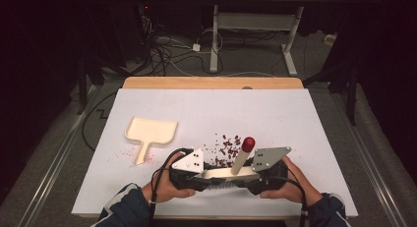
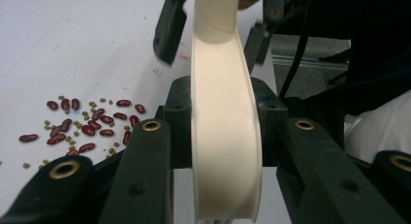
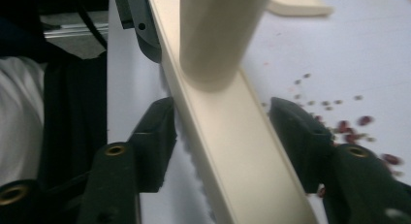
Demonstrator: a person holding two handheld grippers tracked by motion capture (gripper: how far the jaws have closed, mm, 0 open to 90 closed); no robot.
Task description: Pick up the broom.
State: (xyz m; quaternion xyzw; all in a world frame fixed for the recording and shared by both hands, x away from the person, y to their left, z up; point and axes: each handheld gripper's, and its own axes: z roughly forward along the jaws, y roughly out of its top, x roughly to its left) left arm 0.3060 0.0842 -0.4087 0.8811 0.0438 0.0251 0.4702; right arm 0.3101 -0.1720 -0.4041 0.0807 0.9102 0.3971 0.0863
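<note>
At lower centre, my left tool [image 1: 205,172] is clenching the cream brush [image 2: 225,136]; my right tool [image 1: 256,174] is straddling it released, apparently untouching, beside scattered beans [image 1: 224,147].

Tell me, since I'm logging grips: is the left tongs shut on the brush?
Shut: the left tongs press both sides of the cream brush.
</note>
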